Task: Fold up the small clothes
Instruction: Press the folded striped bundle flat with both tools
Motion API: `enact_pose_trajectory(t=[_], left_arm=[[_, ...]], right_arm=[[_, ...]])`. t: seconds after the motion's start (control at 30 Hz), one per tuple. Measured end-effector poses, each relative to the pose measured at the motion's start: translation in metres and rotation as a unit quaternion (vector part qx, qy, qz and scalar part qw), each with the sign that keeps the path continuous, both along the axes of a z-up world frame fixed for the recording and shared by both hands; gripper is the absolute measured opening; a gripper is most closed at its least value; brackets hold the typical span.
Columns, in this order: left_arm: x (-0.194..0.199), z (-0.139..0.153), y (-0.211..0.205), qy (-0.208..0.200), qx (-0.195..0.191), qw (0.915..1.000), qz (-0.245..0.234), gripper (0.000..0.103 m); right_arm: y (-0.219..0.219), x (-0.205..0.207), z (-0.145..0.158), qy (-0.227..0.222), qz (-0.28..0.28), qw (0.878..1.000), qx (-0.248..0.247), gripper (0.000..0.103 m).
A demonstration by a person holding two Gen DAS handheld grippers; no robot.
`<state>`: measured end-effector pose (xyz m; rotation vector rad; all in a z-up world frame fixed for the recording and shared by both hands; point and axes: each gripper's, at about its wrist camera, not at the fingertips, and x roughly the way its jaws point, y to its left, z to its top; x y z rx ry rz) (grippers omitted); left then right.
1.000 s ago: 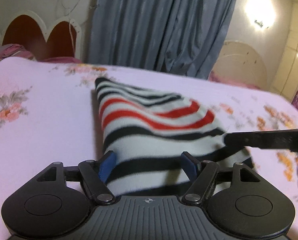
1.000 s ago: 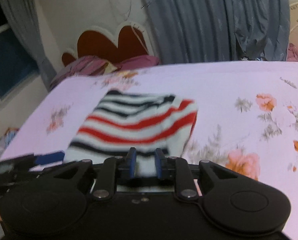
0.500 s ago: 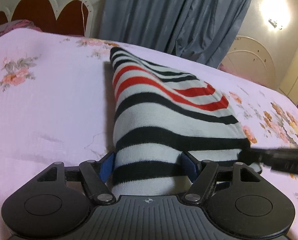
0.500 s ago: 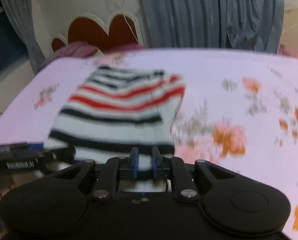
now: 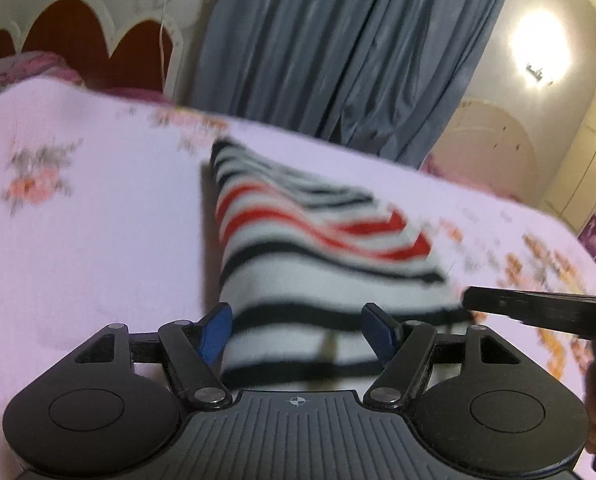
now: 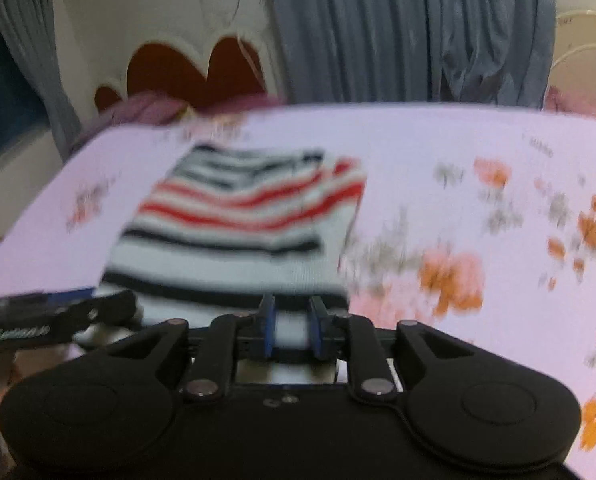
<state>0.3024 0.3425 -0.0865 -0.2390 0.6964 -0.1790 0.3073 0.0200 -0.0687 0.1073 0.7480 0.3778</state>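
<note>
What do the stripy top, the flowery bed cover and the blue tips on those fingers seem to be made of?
Stripy top: soft knit, probably cotton jersey; it sags and drapes, matte, with woven-in black and red stripes.
Flowery bed cover: thin printed cloth, likely cotton; matte, with the flowers printed flat on it.
Blue fingertips: dull, unshiny pads, perhaps rubber or foam, on black arms that look like hard plastic; blur hides the texture.

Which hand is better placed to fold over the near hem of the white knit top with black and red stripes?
Probably right: the right gripper holds the hem of the striped top between narrow jaws that just opened slightly; the left gripper has jaws wide around it.
</note>
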Motion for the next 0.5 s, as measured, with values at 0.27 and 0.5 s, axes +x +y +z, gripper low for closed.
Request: enact_pose_trajectory(t=[0.27, 0.5], left_arm=[[0.068, 0.004, -0.01, 0.0, 0.002, 1.0, -0.001, 0.07], [0.091, -0.021, -0.01, 0.024, 0.024, 0.9994, 0.003, 0.07]], right_arm=[[0.008, 0.068, 0.0, 0.0, -0.039, 0.999, 0.014, 0.02], [0.019, 0.093, -0.03, 0.025, -0.058, 0.998, -0.014, 0.018]])
